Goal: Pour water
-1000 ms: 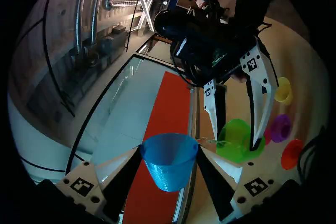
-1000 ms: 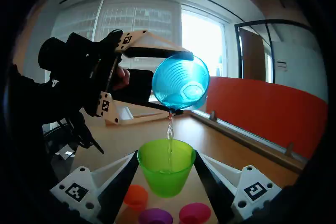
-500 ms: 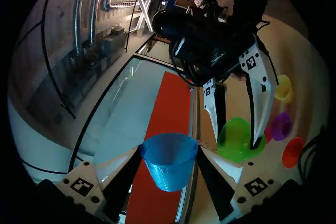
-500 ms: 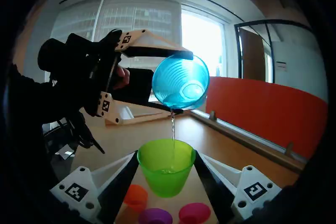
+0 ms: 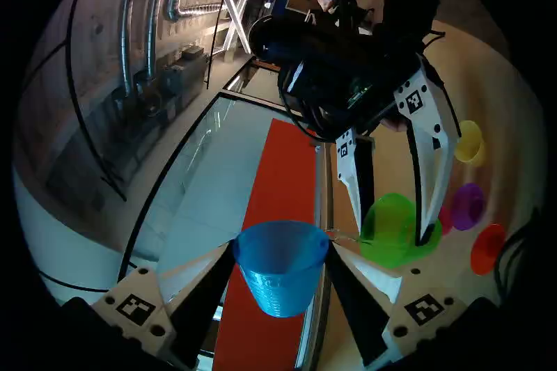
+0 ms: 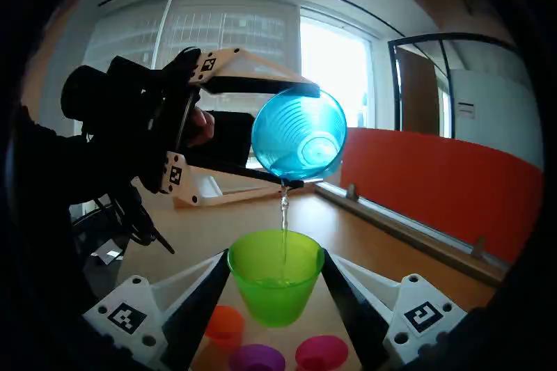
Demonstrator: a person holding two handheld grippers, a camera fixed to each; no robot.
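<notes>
Two cameras face each other over the counter (image 6: 348,232).
The left gripper view sits tipped, close behind the blue cup (image 5: 281,273); the right gripper view sits close behind the green cup (image 6: 276,284). Both see both cups.

The left gripper (image 6: 301,136) has rolled a little further, so the blue cup (image 6: 299,136) tips more steeply. The water (image 6: 322,154) left inside it has drawn closer to the rim. The stream (image 6: 283,212) was thick and wobbling a second ago and then thinned; now it is thin with a slight waver. The level in the green cup (image 6: 275,287) seems a touch higher, though the tinted wall makes that hard to judge. In the left gripper view the orange cup (image 5: 487,249) sits slightly higher than before.
</notes>
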